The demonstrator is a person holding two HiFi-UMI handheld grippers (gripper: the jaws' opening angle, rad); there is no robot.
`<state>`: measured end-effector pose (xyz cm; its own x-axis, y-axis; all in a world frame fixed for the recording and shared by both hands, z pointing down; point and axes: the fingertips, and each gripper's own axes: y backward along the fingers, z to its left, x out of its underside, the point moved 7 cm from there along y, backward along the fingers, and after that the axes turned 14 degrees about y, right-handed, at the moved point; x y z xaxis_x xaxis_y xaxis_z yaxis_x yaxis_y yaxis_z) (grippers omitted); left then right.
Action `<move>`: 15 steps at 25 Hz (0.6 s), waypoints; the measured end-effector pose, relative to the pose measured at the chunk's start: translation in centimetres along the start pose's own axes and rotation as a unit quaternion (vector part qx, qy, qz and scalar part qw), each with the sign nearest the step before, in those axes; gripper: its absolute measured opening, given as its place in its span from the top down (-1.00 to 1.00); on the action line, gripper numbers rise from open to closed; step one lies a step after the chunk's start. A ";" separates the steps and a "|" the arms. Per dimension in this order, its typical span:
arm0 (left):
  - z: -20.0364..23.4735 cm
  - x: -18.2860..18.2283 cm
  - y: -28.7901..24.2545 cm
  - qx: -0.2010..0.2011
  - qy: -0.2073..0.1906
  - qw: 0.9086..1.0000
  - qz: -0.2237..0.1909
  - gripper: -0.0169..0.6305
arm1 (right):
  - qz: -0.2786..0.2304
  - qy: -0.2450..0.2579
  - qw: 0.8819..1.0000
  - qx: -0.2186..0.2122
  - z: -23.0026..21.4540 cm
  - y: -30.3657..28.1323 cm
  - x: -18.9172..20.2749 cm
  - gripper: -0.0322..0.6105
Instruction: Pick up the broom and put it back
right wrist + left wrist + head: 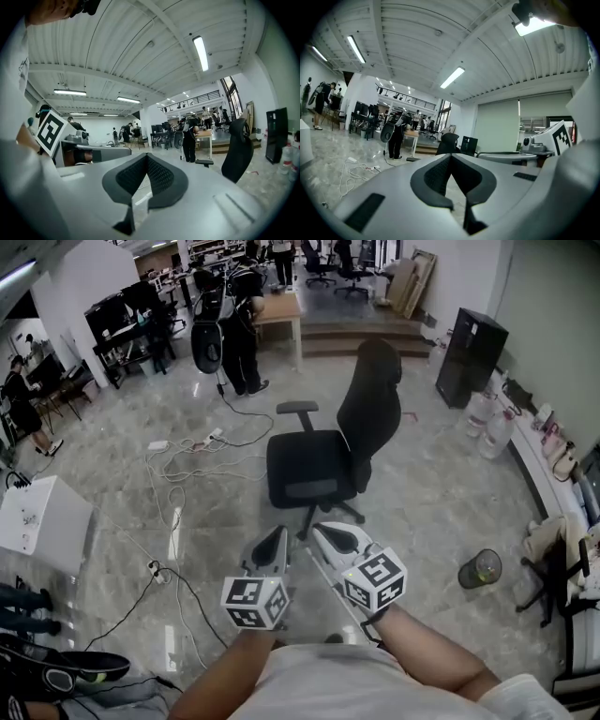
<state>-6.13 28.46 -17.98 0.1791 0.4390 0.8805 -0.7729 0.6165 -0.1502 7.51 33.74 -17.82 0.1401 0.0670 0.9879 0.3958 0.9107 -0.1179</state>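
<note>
A person holds the left gripper (pixel 274 542) and right gripper (pixel 330 535) side by side, both with jaws closed and empty, before a black office chair (pixel 323 460).

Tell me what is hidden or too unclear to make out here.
- Broom: recognisable in no view.
- Head view: the person's arms and shirt hide whatever lies at their feet.
- Head view: the round container on the floor is too small to show its contents.
- Gripper views: the left gripper and right gripper fill the lower half, blocking what lies close ahead.
</note>
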 end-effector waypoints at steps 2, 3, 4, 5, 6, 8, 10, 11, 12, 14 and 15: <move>0.5 0.0 -0.2 0.000 0.005 1.000 0.002 0.92 | 0.006 -0.007 1.000 -0.001 -0.2 -0.4 0.4 0.91; 0.9 0.1 -0.4 -0.001 0.007 1.000 0.004 0.92 | 0.010 -0.010 1.000 -0.001 -0.3 -0.7 0.7 0.91; 1.3 0.1 -0.5 -0.002 0.007 1.000 0.006 0.92 | 0.014 -0.013 1.000 -0.002 -0.4 -1.1 1.0 0.91; 1.9 0.2 -0.7 -0.003 0.006 1.000 0.010 0.92 | 0.019 -0.017 1.000 -0.002 -0.5 -1.5 1.4 0.91; 2.5 0.3 -1.0 -0.003 0.006 1.000 0.014 0.92 | 0.024 -0.022 0.999 -0.002 -0.6 -2.0 1.8 0.91; 4.0 0.7 -1.6 -0.007 0.010 1.000 0.025 0.92 | 0.034 -0.030 0.999 -0.002 -0.9 -3.2 2.6 0.91; 5.9 1.1 -2.2 -0.012 0.022 0.999 0.036 0.92 | 0.045 -0.033 0.998 -0.003 -0.9 -4.7 3.4 0.91; 6.8 1.2 -2.5 -0.012 0.029 0.999 0.041 0.92 | 0.050 -0.035 0.998 -0.003 -0.9 -5.5 3.8 0.91; 7.7 1.2 -2.8 -0.011 0.034 0.998 0.047 0.92 | 0.056 -0.037 0.998 -0.003 -0.9 -6.4 4.1 0.91; 9.5 1.1 -3.6 -0.008 0.039 0.998 0.058 0.92 | 0.068 -0.043 0.997 0.000 -1.1 -8.3 4.8 0.91; 10.5 0.9 -4.1 -0.006 0.040 0.997 0.062 0.92 | 0.073 -0.046 0.996 0.002 -1.4 -9.3 5.1 0.91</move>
<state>-9.17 19.42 -11.81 0.1309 0.5632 0.8159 -0.7845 0.5620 -0.2621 5.75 25.01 -11.83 0.1122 0.2348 0.9656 0.3743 0.8902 -0.2599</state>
